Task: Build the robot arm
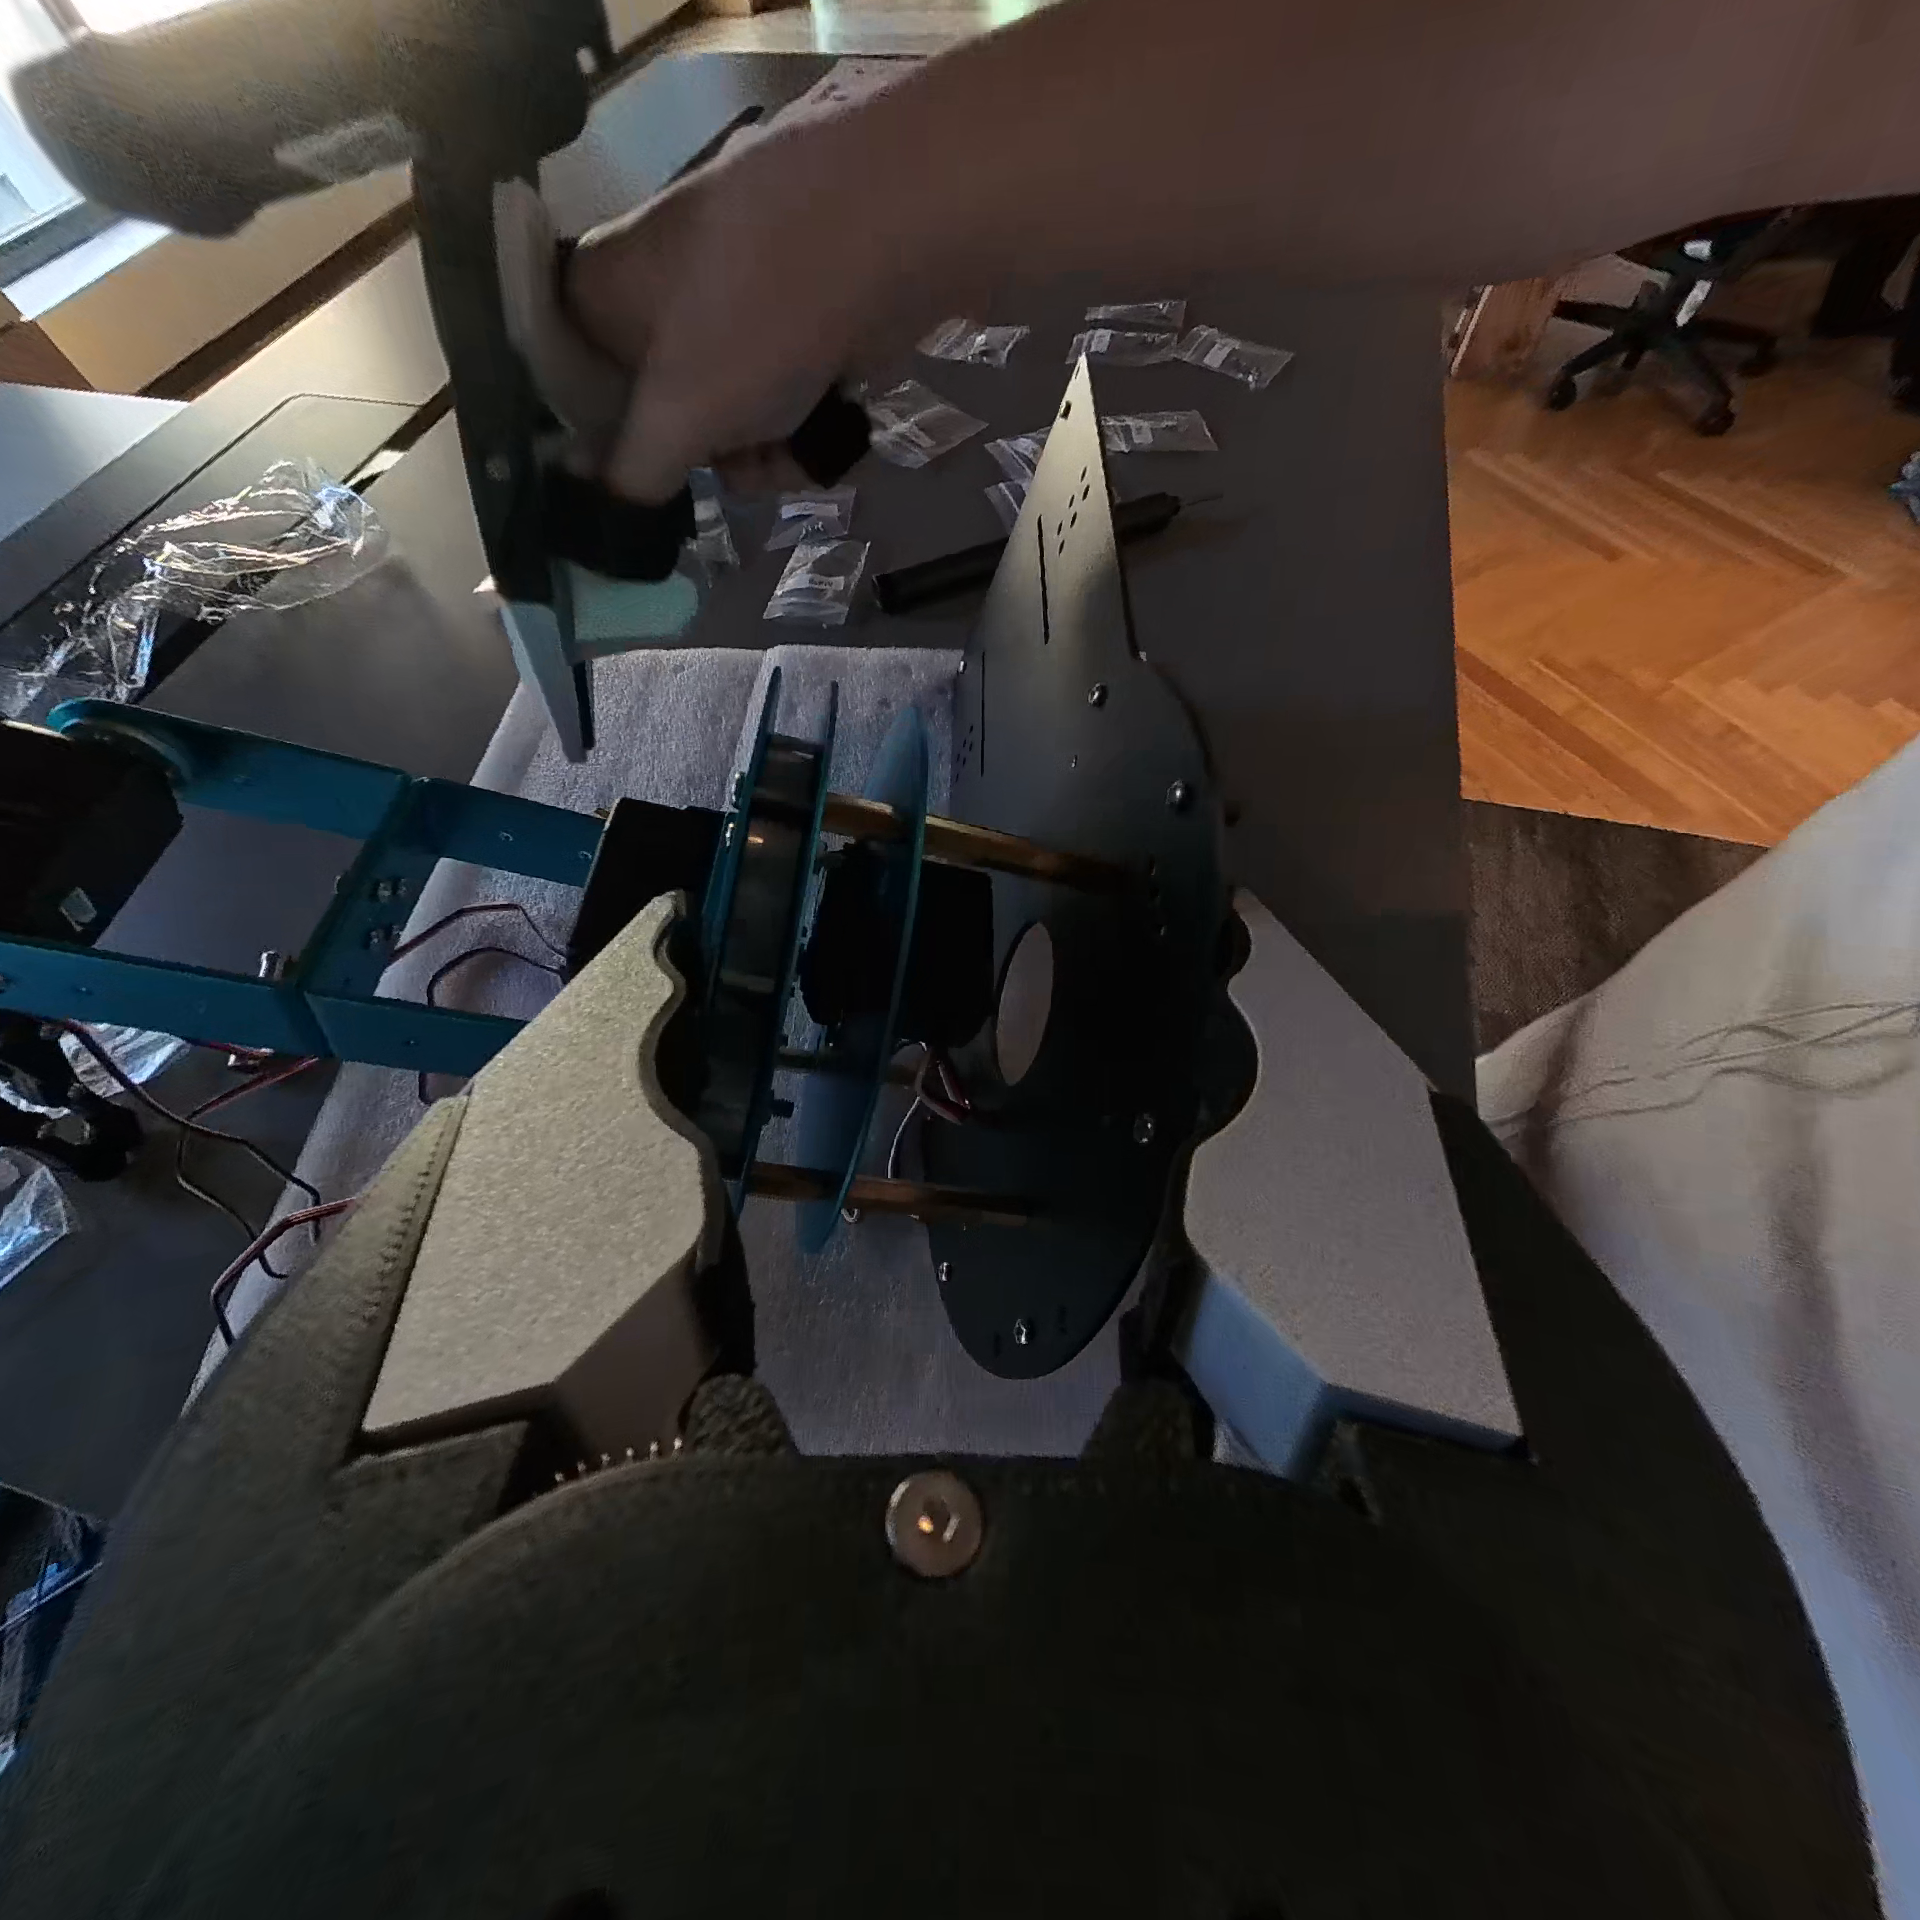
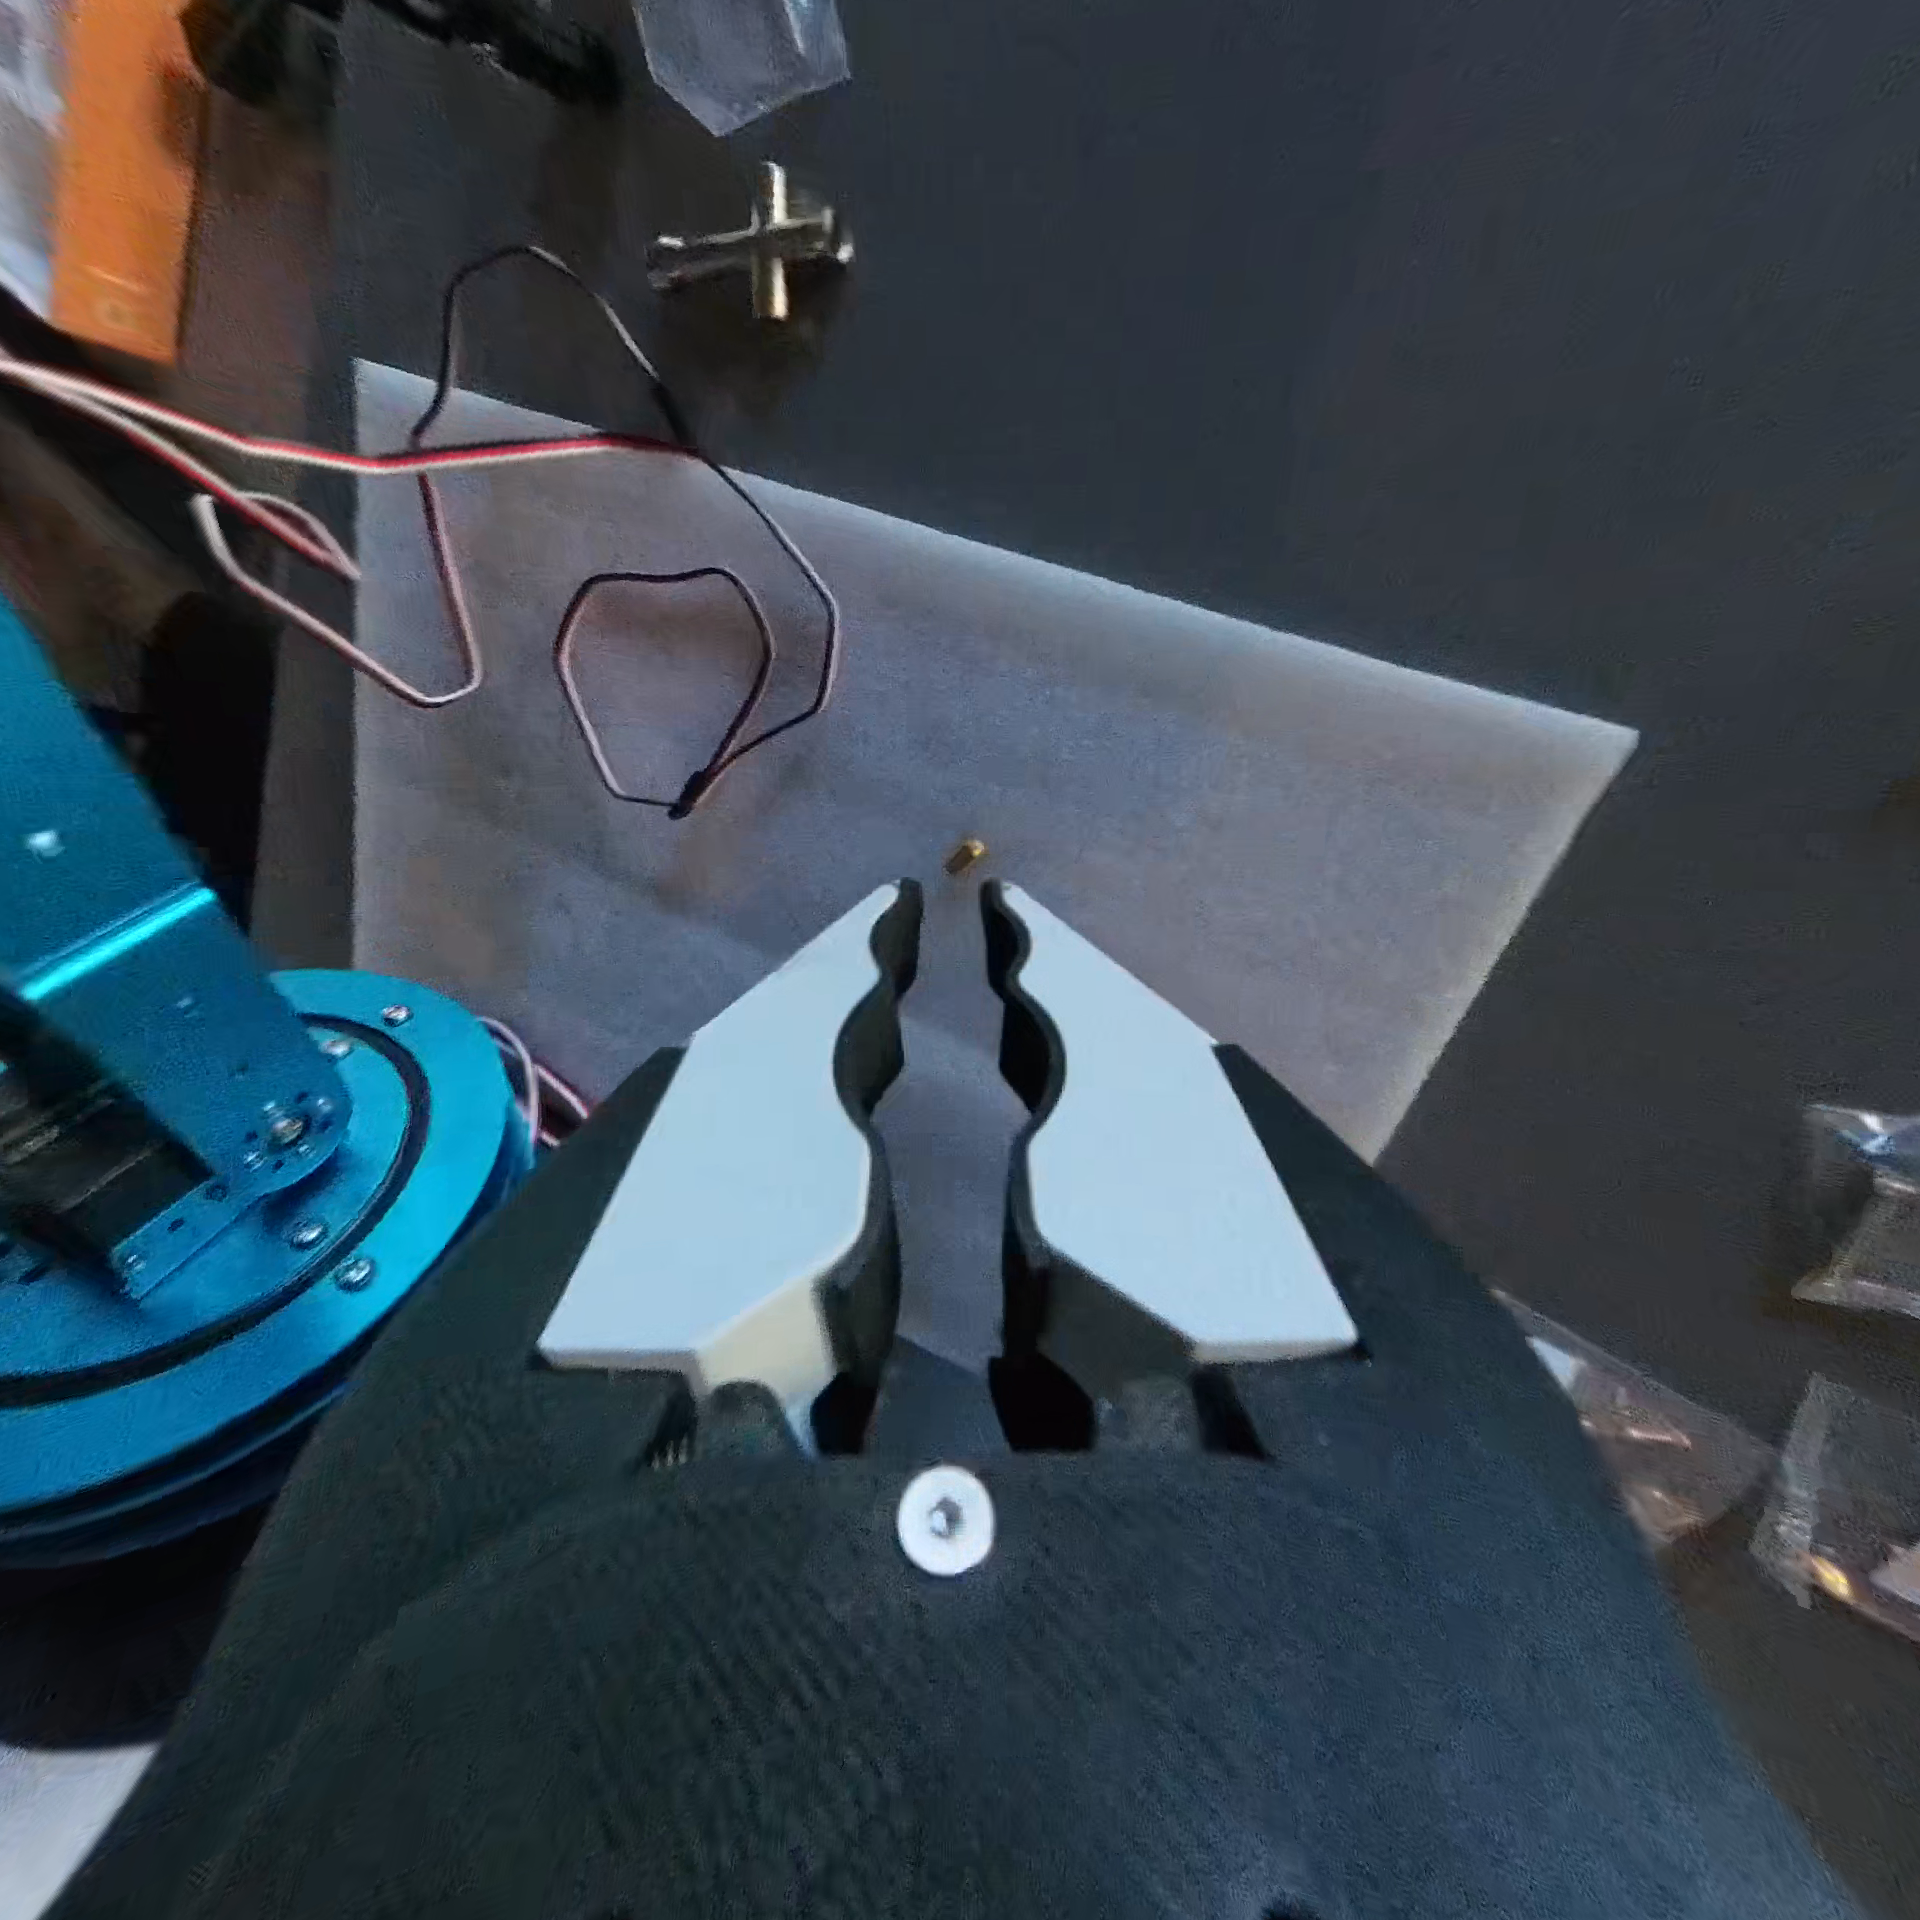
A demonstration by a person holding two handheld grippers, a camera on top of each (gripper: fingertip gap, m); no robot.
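Straddling the robot arm base (image 1: 1039, 883) with the left gripper (image 1: 956, 935): jaws spread wide, one finger (image 1: 582, 1091) pressed to the stacked blue discs, the other against the back of the black base plate (image 1: 1081, 727), so seemingly clamped across the whole stack. Probably a firm hold only with both pads square on those flat faces, since a thin plate edge could slide along a scalloped pad. Best kept low over the grey felt mat (image 1: 644, 707), given the long blue arm links (image 1: 312, 831) pulling to one side.

Lying on its side, that base: brass standoffs bridging discs and plate, a dark servo between them, red, white and black servo wires (image 2: 623, 644) trailing off across the mat.

Poised above the mat with the right gripper (image 2: 951, 888), held in a hand (image 1: 727, 343): fingers drawn almost together with a narrow gap, nothing between them. Just beyond the tips, a small brass standoff (image 2: 964, 858) lying loose. Farther off on the dark table (image 2: 1351, 312), a cross wrench (image 2: 764, 244); scattered small plastic bags (image 1: 935, 416) and a black tube (image 1: 935, 582).
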